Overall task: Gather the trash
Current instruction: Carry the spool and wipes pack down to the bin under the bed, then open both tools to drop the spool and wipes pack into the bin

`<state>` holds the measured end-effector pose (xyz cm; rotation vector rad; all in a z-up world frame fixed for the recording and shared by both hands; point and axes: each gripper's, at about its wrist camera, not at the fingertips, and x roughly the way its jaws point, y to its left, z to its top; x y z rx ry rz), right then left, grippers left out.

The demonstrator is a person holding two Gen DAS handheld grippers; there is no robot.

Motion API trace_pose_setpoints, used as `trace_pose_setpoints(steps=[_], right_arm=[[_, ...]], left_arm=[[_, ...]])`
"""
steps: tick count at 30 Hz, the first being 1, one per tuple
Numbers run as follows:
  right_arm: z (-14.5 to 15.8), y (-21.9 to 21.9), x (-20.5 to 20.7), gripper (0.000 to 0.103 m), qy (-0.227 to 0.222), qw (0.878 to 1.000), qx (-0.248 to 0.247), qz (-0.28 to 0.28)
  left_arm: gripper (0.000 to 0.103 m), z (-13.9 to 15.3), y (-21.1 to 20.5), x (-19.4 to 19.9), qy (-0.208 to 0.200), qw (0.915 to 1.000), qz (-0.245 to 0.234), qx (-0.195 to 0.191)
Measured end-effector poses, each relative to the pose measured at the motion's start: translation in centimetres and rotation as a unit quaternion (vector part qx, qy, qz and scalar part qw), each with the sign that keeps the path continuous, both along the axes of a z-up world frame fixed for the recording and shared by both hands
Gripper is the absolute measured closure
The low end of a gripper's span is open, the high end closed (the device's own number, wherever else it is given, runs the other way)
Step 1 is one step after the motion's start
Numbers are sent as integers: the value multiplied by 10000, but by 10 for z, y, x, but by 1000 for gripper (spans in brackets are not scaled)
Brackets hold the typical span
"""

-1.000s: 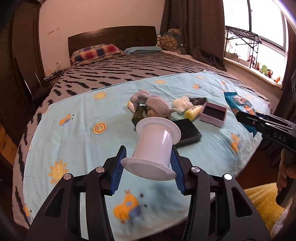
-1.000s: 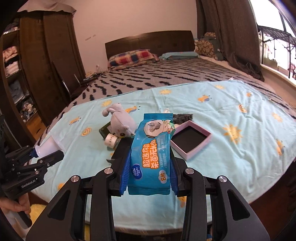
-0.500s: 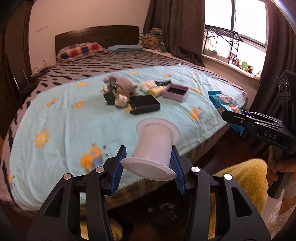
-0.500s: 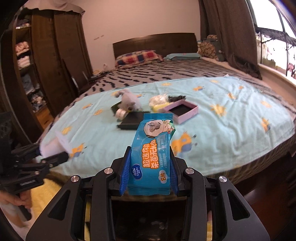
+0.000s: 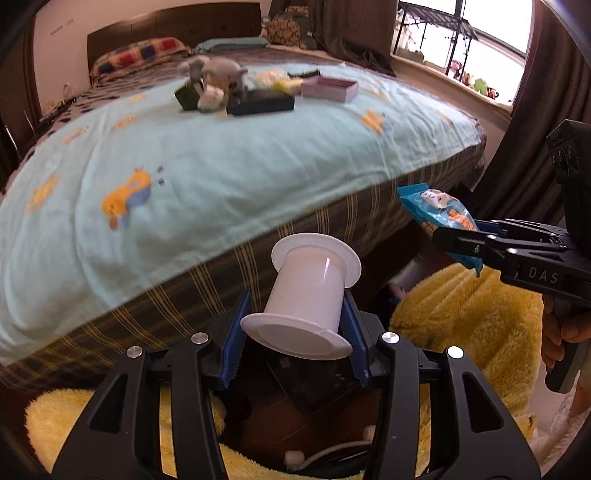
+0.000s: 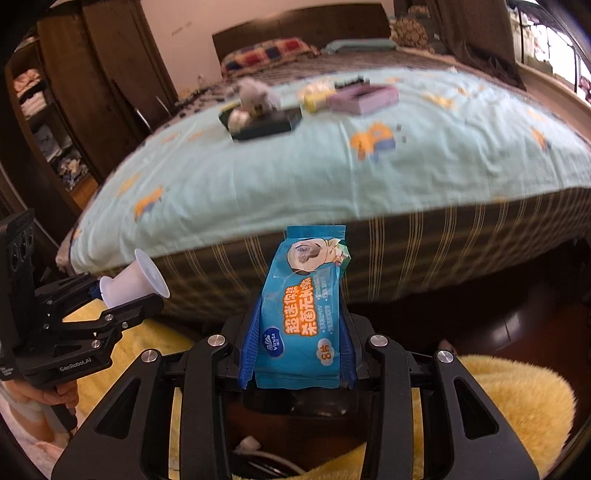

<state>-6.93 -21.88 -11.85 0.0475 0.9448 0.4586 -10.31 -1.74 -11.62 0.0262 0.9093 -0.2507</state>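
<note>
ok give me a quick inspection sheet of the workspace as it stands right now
surface: bed with a light blue cartoon-print sheet; patterned mattress side showing below it
job's things: white spool in the left gripper; blue wipes packet in the right gripper
clutter: grey plush toy, black box, pink box, yellowish items by them, blurred
grippers: both shut on their items, held off the bed's near edge
cables: white cord on the floor below the left gripper
surroundings: yellow fluffy rug, wooden headboard, dark curtains, window, wardrobe shelves
</note>
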Motion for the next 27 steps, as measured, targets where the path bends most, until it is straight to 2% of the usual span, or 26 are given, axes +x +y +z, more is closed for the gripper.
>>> trace_pose_setpoints(steps=[7, 12, 16, 25, 27], right_arm=[[-42, 18, 8, 66, 607, 9978, -214, 143], [-75, 21, 18, 65, 993, 9941, -440, 49], [-96, 19, 28, 65, 1275, 9909, -418, -26], [-113, 19, 30, 63, 1425, 9889, -424, -67], [-110, 18, 31, 54, 1396, 9896, -328, -98]], left_arm=[[58, -41, -9, 10, 477, 9988, -75, 55], [58, -74, -13, 19, 912, 9957, -143, 49], [58, -91, -16, 25, 1135, 9934, -168, 38], [57, -105, -21, 35, 1262, 9919, -143, 69], [50, -105, -21, 35, 1280, 9917, -111, 100]])
